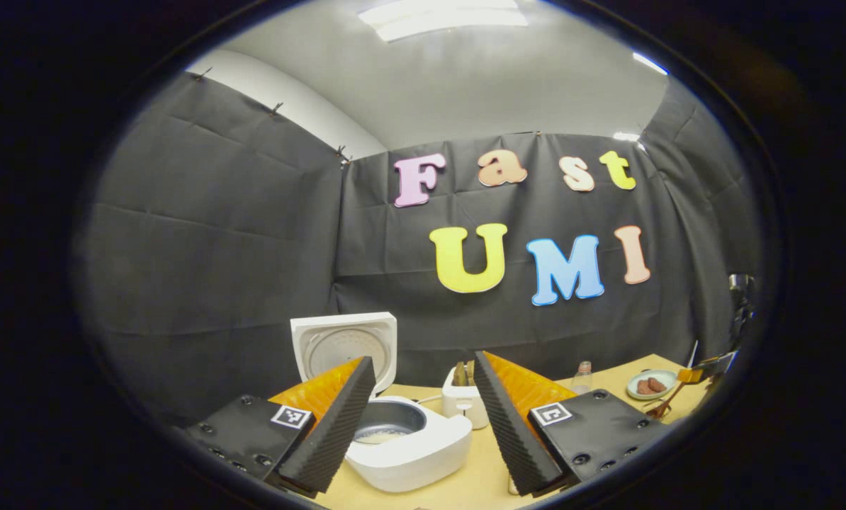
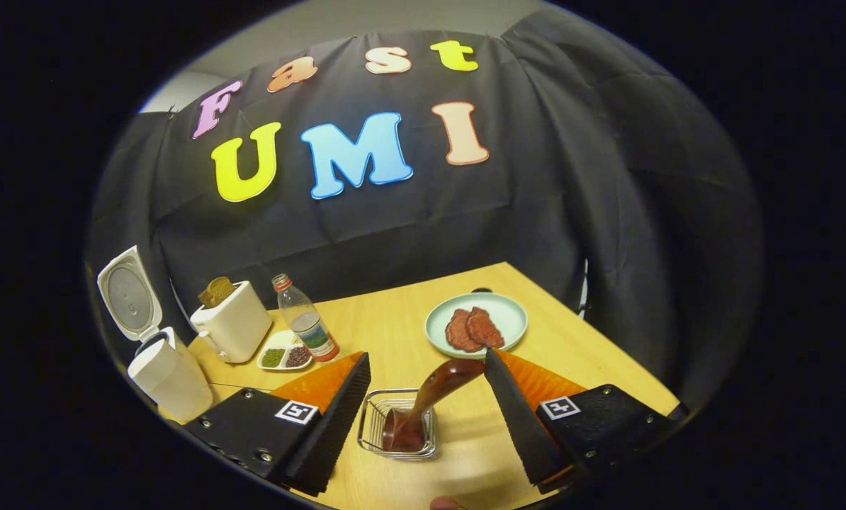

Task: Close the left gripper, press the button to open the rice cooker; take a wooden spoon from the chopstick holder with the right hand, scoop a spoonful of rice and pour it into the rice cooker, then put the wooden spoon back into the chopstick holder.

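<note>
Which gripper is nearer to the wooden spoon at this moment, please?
Right. The right gripper hangs open just above the wooden spoon; the left gripper is over by the rice cooker.

Ceiling light panel (image 1: pixel 444 18) bright, slightly blown out. Booth dim, wall cloth dark. Surface (image 2: pixel 409 326) evenly lit, soft shadows under plate (image 2: pixel 476 324) and claws. Strong fisheye bending at edges. Focus sharp mid-frame, softer at rim.

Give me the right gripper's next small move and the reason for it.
Probably lower the right gripper and close on the spoon. The cooker lid already stands open, while the spoon sits in the wire holder, its handle leaning up between the open fingers, ungripped. Picking it up looks like the next step before scooping.
</note>
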`<state>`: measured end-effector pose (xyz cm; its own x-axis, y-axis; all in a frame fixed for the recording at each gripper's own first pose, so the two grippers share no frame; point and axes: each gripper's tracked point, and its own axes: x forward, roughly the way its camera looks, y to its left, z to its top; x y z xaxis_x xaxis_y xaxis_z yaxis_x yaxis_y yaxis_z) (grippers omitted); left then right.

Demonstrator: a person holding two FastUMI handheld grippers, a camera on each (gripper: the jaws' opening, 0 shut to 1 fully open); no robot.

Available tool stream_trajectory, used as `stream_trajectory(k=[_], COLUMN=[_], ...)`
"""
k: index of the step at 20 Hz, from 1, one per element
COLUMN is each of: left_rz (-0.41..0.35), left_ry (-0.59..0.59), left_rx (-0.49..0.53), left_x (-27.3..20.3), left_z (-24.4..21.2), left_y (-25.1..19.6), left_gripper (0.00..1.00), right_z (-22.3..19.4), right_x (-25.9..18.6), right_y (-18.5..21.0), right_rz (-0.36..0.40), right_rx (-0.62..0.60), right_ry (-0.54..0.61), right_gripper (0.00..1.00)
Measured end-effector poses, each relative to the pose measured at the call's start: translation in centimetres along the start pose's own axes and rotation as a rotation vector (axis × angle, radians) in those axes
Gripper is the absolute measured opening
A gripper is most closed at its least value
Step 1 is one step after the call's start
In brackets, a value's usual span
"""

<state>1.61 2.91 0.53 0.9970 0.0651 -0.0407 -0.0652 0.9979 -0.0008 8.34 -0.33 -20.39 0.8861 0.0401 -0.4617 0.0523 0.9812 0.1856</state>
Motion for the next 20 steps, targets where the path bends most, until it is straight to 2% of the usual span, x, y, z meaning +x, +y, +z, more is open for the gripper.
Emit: stream_trajectory(k=[3,7,11,16,20], left_rz=[0.012,0.044,0.078,0.131,0.180], left_ry=[-0.003,-0.011,-0.021,-0.018,-0.037], left_rx=[0.002,0.004,0.057,0.083,0.078], left_x=[1.6,5.0,9.4,14.8,19.5], left_z=[0.0,0.5,0.8,1.1,2.7], left_y=[0.7,2.5,4.8,7.8,10.4], left_gripper=[0.99,0.96,0.99,0.99,0.95], right_z=[3.2,6.6,8.8,9.4,9.2], right_x=[-2.3,-5.1,-7.6,-10.6,-12.3], right_y=[-0.4,-0.1,0.9,4.0,6.1], right_rz=[-0.028,-0.038,-0.042,-0.017,-0.015], right_rx=[-0.040,-0.080,-0.118,-0.121,-0.159], right_ry=[-0.085,-0.163,-0.210,-0.250,-0.269], right_gripper=[0.98,0.98,0.98,0.98,0.98])
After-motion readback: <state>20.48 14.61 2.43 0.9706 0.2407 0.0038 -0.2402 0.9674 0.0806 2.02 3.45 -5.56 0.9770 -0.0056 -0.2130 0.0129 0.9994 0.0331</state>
